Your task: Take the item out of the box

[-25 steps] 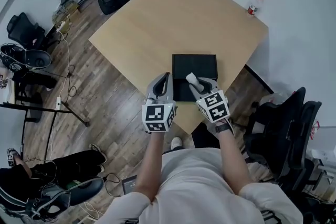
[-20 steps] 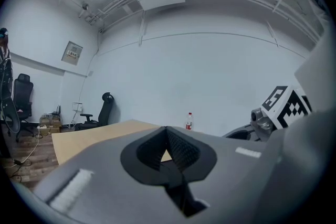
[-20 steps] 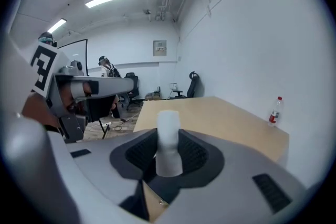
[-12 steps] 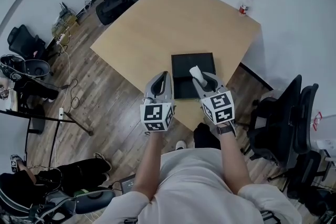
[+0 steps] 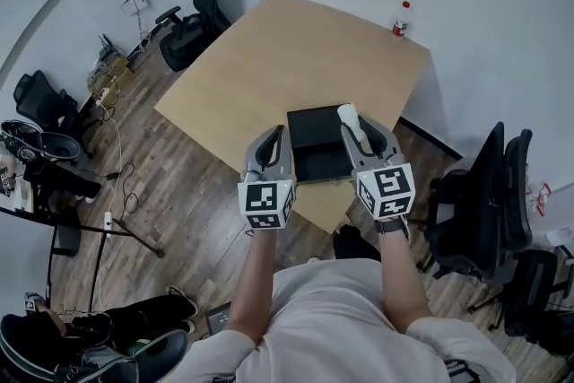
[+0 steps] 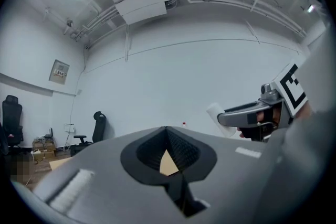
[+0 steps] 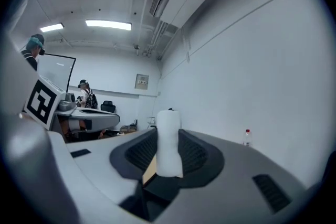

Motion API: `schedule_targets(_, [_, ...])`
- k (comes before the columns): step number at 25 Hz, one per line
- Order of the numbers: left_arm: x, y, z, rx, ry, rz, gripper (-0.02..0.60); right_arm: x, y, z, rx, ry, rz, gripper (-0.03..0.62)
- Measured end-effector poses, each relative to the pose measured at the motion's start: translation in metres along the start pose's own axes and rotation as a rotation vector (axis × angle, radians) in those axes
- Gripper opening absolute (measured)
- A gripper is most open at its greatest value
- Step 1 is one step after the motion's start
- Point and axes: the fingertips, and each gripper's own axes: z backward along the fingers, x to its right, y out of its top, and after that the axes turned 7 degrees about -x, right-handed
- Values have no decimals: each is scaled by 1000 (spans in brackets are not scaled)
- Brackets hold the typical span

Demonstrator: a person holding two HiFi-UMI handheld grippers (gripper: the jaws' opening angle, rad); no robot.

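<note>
The inside of the shallow black box (image 5: 309, 123) is too dark to read, and its right edge is hidden behind the right gripper (image 5: 357, 135); the box lies on a pale wooden table (image 5: 296, 49) above plank flooring (image 5: 179, 184); a red-capped clear bottle (image 5: 400, 19) stands beyond that gripper; the white cylindrical item (image 5: 348, 116) stands upright, clamped between the right gripper's jaws; just left of it, the left gripper (image 5: 274, 139) has its jaws together, empty.

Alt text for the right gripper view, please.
The right hand-held gripper holds a white cylindrical item upright between its jaws. The left hand-held gripper shows at the left, and a red-capped bottle stands far right.
</note>
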Motion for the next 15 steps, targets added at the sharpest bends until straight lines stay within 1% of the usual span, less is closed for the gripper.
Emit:
schedule_targets(3, [3, 17, 2, 25, -4, -6, 9, 8, 15, 9, 59, -34, -8, 130])
schedule_targets(7, [1, 37, 8, 68, 2, 19, 9, 18, 26, 18, 108, -92, -14, 130])
schedule_targets(11, [-1, 48, 12, 100, 16, 24, 9, 25, 29, 22, 121, -121, -19, 129])
schedule_targets(15, [-1, 46, 12, 93, 27, 19, 9, 31, 28, 25, 123, -143, -37, 127])
